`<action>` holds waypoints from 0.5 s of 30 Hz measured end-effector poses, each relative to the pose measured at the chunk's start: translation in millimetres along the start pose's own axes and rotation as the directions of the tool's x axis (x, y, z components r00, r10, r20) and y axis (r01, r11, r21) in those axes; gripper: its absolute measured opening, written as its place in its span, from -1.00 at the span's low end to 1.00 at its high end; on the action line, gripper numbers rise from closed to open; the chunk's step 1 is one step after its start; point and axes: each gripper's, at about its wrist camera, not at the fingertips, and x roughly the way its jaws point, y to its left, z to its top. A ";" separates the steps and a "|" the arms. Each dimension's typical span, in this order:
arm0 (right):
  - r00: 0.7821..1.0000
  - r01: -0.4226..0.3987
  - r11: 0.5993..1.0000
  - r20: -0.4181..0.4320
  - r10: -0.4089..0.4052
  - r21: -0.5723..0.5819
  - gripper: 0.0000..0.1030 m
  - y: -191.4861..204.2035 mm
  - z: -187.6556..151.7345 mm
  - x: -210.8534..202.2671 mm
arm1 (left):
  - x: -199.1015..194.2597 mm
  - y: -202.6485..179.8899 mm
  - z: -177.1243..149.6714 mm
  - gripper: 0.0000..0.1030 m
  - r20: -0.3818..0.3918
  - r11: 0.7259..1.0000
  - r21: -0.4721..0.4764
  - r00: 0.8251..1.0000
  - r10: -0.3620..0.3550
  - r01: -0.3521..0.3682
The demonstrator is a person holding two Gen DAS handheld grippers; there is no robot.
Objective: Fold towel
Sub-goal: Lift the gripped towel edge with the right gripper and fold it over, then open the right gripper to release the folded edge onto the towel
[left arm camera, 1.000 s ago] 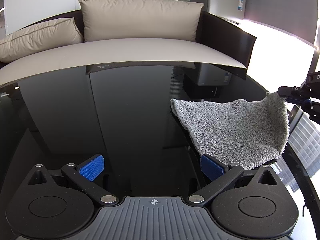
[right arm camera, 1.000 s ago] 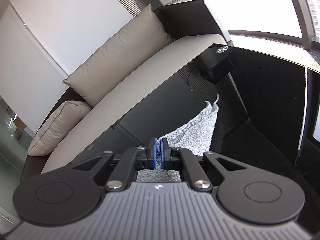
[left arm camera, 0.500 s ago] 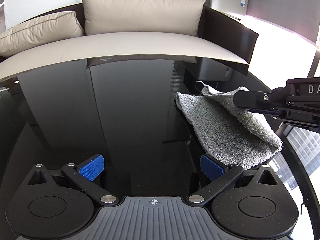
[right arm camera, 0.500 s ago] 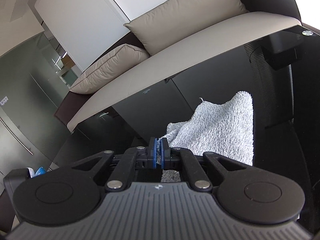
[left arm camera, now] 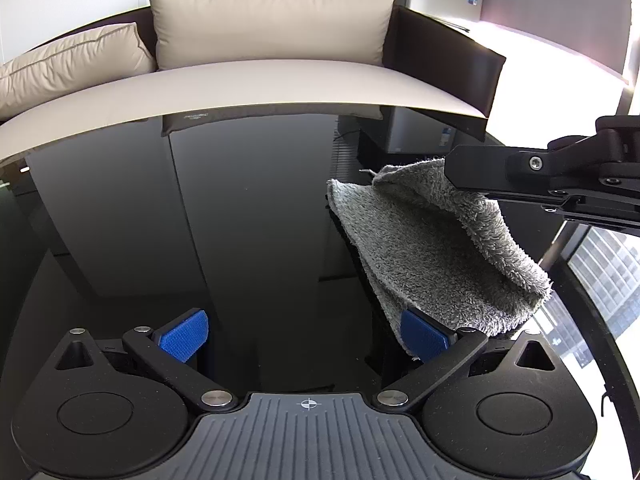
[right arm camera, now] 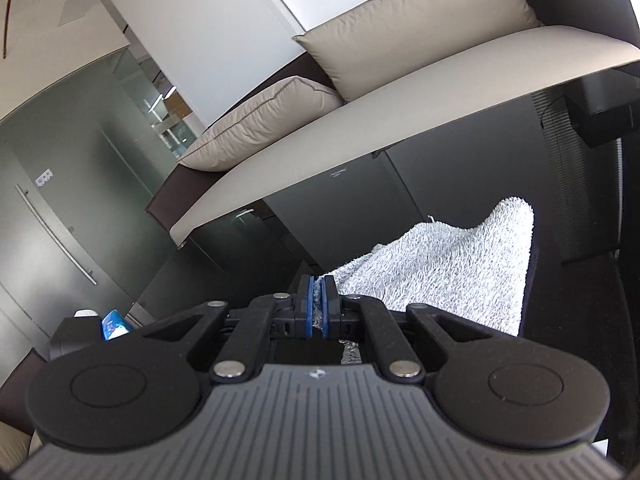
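A grey fluffy towel [left arm camera: 436, 256] lies on the glossy black table [left arm camera: 240, 240], toward the right side of the left wrist view, with one part flat on the glass and another part lifted and doubled over it. The right gripper [right arm camera: 318, 300] has its blue pads [right arm camera: 306, 306] pressed together on a corner of the towel, the pile showing in the thin slit between them; in the left wrist view its black fingers reach in from the right edge and hold that corner up above the far end of the cloth. From there the lifted layer slopes down to a soft fold at the right, near the table's curved rim. The left gripper [left arm camera: 304, 334] stands wide apart with nothing pinched; its right blue pad [left arm camera: 424, 338] sits right at the near edge of the towel, and the cloth overlaps that finger slightly, though real contact cannot be told. Its left pad is over bare glass, well apart from the cloth. Behind the table runs a beige sofa [left arm camera: 240, 80] with two cushions [left arm camera: 268, 24]. At the lower left of the right wrist view a dark box-like object [right arm camera: 76, 334] holds something blue and white, too small to identify.
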 end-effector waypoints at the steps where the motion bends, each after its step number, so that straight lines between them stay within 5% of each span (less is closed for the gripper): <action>1: 1.000 -0.014 1.000 -0.012 0.014 -0.021 -0.92 2.7 0.0 0.3 | 0.4 -0.4 -0.3 0.98 -0.003 1.000 0.004 1.000 0.002 -0.002; 7: 0.994 -0.059 0.995 -0.100 0.051 -0.081 -0.92 8.1 -5.5 2.8 | -0.4 -2.5 -3.5 0.98 -0.009 1.000 0.024 1.000 0.002 -0.002; 15: 0.988 0.002 0.998 -0.155 -0.011 -0.058 -0.92 -4.6 -14.5 3.6 | -1.7 5.4 0.5 0.98 -0.013 1.000 0.016 1.000 0.022 -0.022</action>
